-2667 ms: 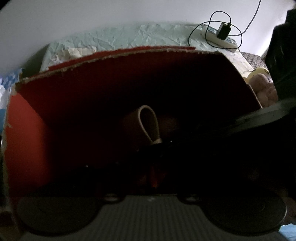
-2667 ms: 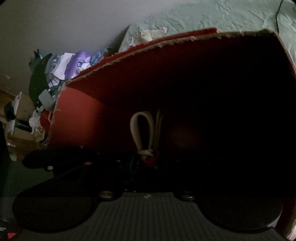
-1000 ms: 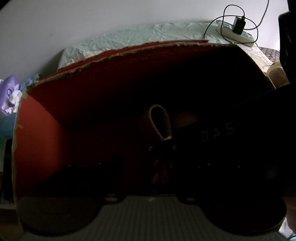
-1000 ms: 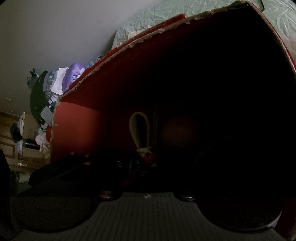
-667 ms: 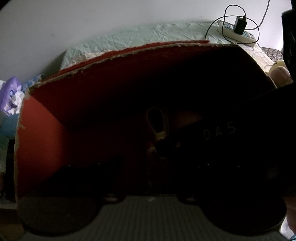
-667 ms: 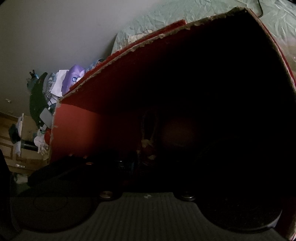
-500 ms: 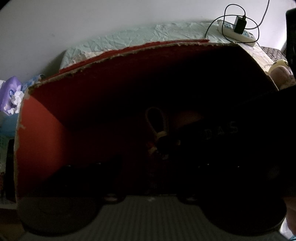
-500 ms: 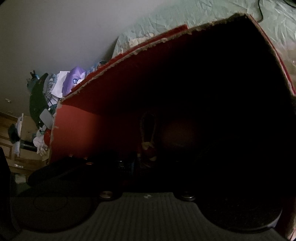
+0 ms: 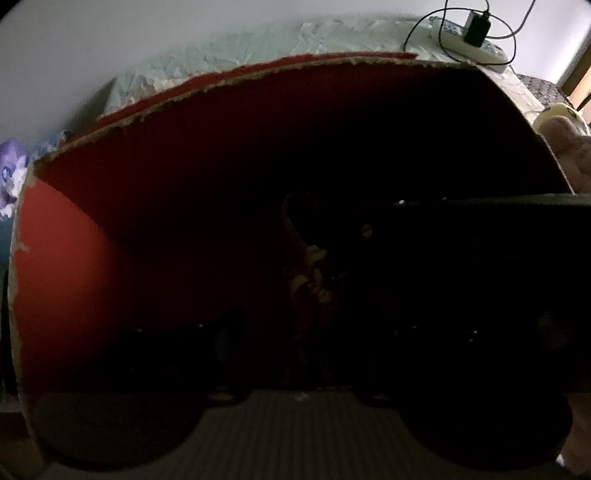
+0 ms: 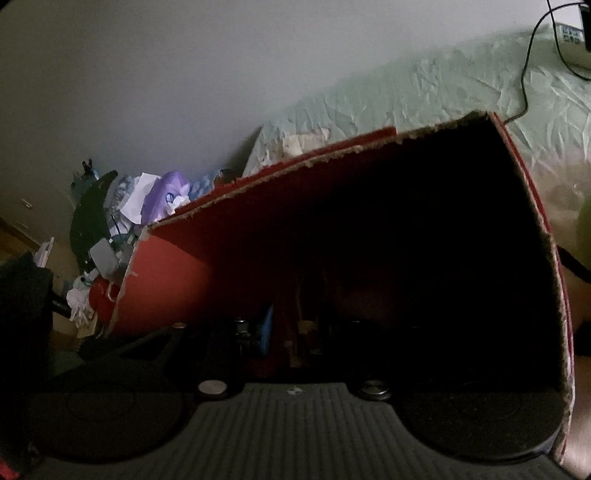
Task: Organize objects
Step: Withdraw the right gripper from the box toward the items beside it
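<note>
A red cardboard box with torn edges fills the left wrist view, and its inside is almost black. Deep in it a pale strap loop with small tan bits below shows faintly. My left gripper points into the box; its fingers are lost in the dark. The right wrist view shows the same box from the other side. My right gripper reaches in there, near a tan scrap and a blue item. Whether anything is held is hidden.
The box rests on a crumpled pale green cover. A power strip with a black charger and cable lies behind it. A pile of clutter with a purple toy sits left of the box. A dark bar crosses the box's right side.
The right wrist camera has pulled back and up, so more green cover shows. The strap loop has grown dimmer and lower in both views. The lettered dark body at the left view's right has shrunk to a bar.
</note>
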### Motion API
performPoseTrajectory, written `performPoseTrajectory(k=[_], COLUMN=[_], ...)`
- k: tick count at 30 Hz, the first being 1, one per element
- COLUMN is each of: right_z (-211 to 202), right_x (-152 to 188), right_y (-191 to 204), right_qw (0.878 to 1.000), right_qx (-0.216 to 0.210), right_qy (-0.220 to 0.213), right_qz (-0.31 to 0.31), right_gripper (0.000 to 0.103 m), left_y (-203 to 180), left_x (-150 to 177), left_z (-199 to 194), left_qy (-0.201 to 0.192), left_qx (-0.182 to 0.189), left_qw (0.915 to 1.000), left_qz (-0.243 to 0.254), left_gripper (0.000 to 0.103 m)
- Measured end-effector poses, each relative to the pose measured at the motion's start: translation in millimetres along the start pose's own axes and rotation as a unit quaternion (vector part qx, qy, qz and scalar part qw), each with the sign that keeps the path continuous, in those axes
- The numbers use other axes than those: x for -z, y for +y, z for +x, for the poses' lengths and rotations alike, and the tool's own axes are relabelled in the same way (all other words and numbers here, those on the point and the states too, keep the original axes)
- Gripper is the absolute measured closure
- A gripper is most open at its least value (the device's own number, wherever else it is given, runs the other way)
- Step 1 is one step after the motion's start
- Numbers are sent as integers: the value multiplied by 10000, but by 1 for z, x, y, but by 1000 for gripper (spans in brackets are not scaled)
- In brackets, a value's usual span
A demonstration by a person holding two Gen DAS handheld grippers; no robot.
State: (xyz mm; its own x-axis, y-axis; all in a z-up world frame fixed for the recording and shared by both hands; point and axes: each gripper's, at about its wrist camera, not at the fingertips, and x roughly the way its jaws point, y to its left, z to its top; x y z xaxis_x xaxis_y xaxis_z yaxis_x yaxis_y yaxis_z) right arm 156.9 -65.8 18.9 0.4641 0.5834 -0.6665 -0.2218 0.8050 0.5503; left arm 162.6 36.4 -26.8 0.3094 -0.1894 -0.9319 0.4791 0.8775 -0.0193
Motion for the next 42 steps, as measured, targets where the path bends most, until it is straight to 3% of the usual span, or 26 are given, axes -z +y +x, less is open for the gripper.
performPoseTrajectory(k=[19,27,34,42], right_z=[-15,-17,-13,-3], right_x=[7,7,2,-8], right_y=[8,7,3,-3], right_qw=[9978,9971,9975,9995], right_qx=[-300,-375,-400,-292], right_qy=[-417,-491,-378,39], right_qz=[-429,-446,-434,-134], right_gripper=[72,72,72,72], left_y=[-4,-5,-5,-5], left_x=[-3,-4,-6,-7], left_z=[4,6,8,10], left_qy=[93,90,67,45], left_qx=[-374,-372,-274,-259], left_qw=[9992,9992,9996,9996], left_qz=[-118,-75,-32,-75], left_gripper=[26,27,30,29])
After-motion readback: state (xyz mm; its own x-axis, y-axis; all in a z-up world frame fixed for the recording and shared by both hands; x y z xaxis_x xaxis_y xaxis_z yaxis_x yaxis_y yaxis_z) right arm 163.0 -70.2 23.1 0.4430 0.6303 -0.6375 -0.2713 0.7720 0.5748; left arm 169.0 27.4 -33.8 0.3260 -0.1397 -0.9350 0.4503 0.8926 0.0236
